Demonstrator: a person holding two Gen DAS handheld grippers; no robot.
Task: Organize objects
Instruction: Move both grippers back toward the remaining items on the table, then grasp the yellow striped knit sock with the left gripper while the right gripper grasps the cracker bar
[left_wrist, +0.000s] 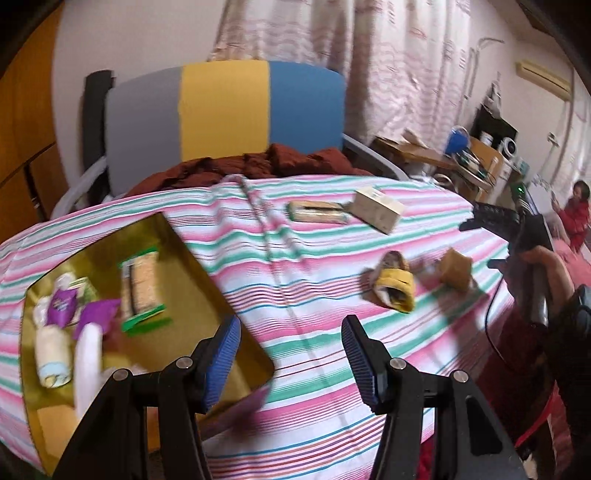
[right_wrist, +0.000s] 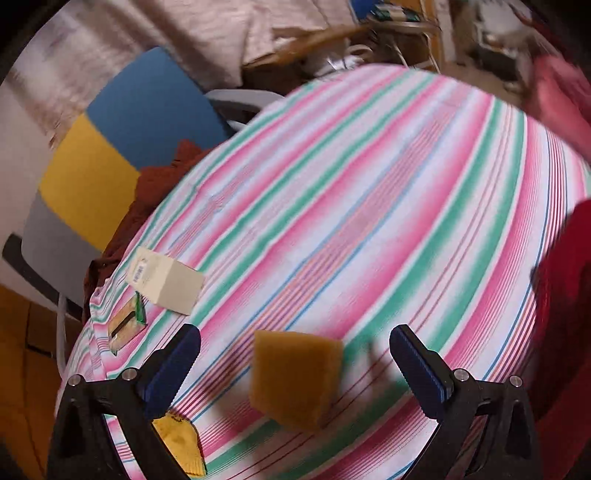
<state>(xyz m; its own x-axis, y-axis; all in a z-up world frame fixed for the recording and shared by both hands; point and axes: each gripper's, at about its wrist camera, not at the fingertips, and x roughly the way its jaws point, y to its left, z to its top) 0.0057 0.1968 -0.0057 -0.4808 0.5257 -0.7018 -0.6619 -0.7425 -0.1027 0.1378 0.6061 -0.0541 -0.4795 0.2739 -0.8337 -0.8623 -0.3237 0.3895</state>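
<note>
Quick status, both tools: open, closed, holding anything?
Left tool: open, holding nothing, above the gold box's edge.
Right tool: open, empty, tan sponge between its fingers, ungripped.

tray (left_wrist: 236, 332) left | box (left_wrist: 376, 208) behind sponge (left_wrist: 456, 273) (packets (left_wrist: 142, 291) in tray)

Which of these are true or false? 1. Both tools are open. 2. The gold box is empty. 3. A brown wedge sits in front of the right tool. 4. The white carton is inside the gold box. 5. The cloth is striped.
1. True: the left tool and right tool are open, holding nothing.
2. False: the gold box holds several packets.
3. True: the brown wedge lies on the cloth between its fingers, untouched.
4. False: the white carton lies on the cloth, outside the box.
5. True: the striped cloth is pink, green and white.
</note>
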